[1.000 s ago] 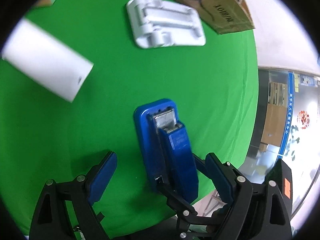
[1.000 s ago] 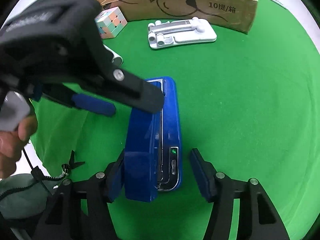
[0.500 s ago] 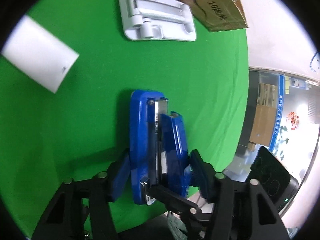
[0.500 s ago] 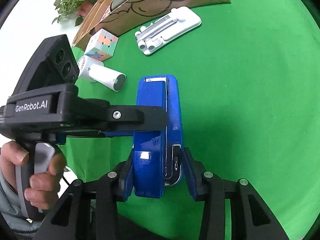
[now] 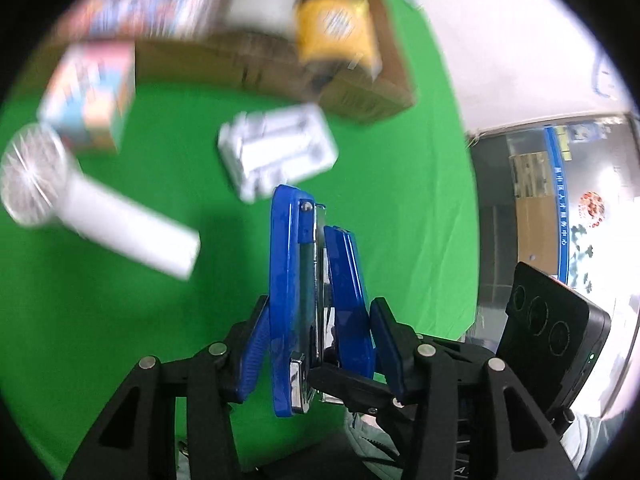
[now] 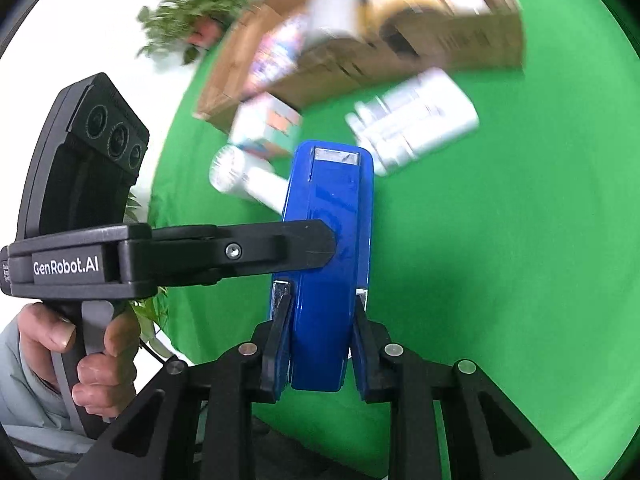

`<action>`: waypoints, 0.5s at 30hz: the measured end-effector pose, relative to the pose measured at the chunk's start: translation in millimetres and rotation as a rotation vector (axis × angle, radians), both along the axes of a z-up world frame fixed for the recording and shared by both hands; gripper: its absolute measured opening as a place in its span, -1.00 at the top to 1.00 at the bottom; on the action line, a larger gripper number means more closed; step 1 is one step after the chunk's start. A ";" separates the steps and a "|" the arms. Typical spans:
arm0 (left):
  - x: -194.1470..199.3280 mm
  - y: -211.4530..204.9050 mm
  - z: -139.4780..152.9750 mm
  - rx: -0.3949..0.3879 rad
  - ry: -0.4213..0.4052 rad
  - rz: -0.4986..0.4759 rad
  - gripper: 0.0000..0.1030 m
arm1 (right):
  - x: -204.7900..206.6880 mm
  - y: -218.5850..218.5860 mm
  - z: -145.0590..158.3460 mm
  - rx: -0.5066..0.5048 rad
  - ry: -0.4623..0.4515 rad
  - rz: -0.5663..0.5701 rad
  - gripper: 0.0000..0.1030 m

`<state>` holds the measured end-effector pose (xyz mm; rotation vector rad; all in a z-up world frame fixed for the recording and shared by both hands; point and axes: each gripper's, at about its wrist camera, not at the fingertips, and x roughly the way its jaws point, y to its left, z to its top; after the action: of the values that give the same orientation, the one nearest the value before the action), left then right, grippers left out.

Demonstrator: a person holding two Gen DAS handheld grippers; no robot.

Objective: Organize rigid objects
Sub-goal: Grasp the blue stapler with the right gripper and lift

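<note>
The blue stapler [image 6: 324, 280] was lying flat on the green table [image 6: 500, 280] a second ago, with both tools only straddling it. Now it is clear of the cloth, turned on its edge and held from two sides. The right tool [image 6: 320, 344] has its jaws closing and the pads press on the stapler's rear flanks. The left tool [image 5: 320, 344] has its jaws closing too, one pad against the stapler's base and the other against its top arm. In the left wrist view the stapler [image 5: 316, 292] stands with its base and arm nearly vertical, nose pointing away from the camera.

Everything beyond the stapler is blurred, which fits both hands rising together. Past its nose lies the white folding stand [image 5: 276, 152]. To the left of the stapler is the white handheld fan [image 5: 92, 200], and beyond that the puzzle cube [image 5: 92, 96]. Behind the stand sits the cardboard box [image 5: 360, 92], already holding a yellow container [image 5: 336, 32] and other things too blurred to name.

My reading: the pick-up is done and the carry has begun. The box behind the stand looks like the likely destination. Because two tools share one rigid thing, they must travel in step or the stapler may twist out of one grip.
</note>
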<state>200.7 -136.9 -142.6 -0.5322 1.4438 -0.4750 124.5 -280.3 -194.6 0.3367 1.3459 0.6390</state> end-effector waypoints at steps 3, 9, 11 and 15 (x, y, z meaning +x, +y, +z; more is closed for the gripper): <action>5.1 14.6 45.6 0.014 -0.159 0.001 0.07 | 4.5 5.3 44.9 0.011 -0.132 0.020 0.53; 20.0 47.1 122.2 0.046 -0.414 0.022 0.07 | 27.9 33.1 128.5 0.010 -0.364 0.066 0.53; 26.6 59.4 142.9 0.048 -0.487 0.029 0.07 | 33.7 40.1 157.5 0.015 -0.442 0.071 0.53; 43.6 83.1 166.4 0.034 -0.570 0.048 0.07 | 50.3 67.5 193.1 0.026 -0.553 0.071 0.53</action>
<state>244.3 -53.8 23.8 -0.3623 0.8893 -0.5123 174.8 -212.8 -1.6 0.1167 0.8225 0.7441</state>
